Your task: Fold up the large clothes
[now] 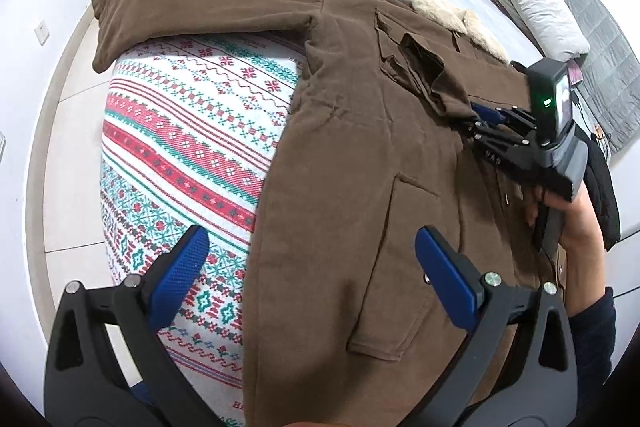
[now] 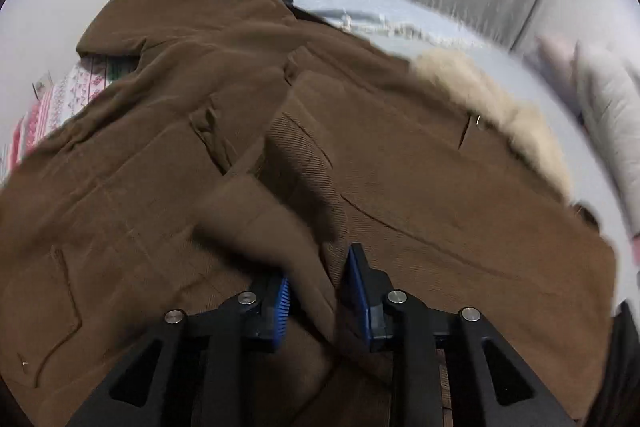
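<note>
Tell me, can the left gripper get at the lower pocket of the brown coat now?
Probably yes. The left gripper is open and holds nothing, and the pocket lies uncovered on the brown coat just ahead of it. The right gripper works farther up.

Left gripper (image 1: 312, 267): black frame, blue ribbed pads, jaws spread wide with nothing between them, sitting at the bottom of the left wrist view and angled steeply down.

Right gripper (image 2: 318, 291): same black-and-blue build, bottom centre of its own view, jaws narrow, a fold of brown fabric between the pads. In the left view it sits at right, gripped by a bare hand (image 1: 576, 223) with a dark sleeve (image 1: 592, 331) below.
</note>
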Action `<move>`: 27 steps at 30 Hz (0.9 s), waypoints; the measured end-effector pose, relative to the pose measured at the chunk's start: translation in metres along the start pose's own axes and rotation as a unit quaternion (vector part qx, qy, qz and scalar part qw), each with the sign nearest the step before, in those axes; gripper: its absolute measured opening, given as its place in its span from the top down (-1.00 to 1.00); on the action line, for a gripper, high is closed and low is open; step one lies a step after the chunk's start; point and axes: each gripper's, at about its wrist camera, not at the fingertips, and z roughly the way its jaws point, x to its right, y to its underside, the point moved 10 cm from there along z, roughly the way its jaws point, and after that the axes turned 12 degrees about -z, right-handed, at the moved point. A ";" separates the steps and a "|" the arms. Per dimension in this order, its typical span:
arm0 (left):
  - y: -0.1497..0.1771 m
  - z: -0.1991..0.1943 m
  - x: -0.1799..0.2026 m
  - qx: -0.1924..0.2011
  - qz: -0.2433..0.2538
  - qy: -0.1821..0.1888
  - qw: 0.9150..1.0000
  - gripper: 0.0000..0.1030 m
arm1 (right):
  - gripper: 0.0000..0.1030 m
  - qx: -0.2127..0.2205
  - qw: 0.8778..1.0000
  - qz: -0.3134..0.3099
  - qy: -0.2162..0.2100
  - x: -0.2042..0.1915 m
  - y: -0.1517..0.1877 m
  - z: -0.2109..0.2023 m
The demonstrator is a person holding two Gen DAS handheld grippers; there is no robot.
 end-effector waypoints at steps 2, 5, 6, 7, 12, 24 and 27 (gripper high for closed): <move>0.000 0.000 0.000 0.000 -0.001 0.001 1.000 -1.00 | 0.41 0.026 0.998 0.052 -0.039 0.012 -0.012 -0.007; -0.001 -0.001 0.001 0.005 0.004 0.000 1.000 -1.00 | 0.41 0.058 0.991 0.100 -0.066 0.026 -0.025 -0.013; -0.001 -0.001 0.002 0.005 0.005 0.001 1.000 -1.00 | 0.41 0.050 0.992 0.099 -0.061 0.025 -0.025 -0.008; -0.001 -0.001 0.004 0.005 0.005 0.002 1.000 -1.00 | 0.41 0.030 0.993 0.092 -0.062 0.018 -0.022 0.002; -0.001 -0.002 0.005 0.009 0.010 0.002 1.000 -1.00 | 0.15 0.007 0.996 0.065 -0.064 -0.009 -0.025 0.017; 0.000 -0.001 0.007 0.007 0.013 0.005 1.000 -1.00 | 0.13 0.004 0.987 0.097 -0.130 -0.008 -0.035 0.023; 0.000 0.000 0.007 0.009 0.018 0.000 1.000 -1.00 | 0.05 0.069 0.969 0.181 -0.151 0.028 -0.038 0.005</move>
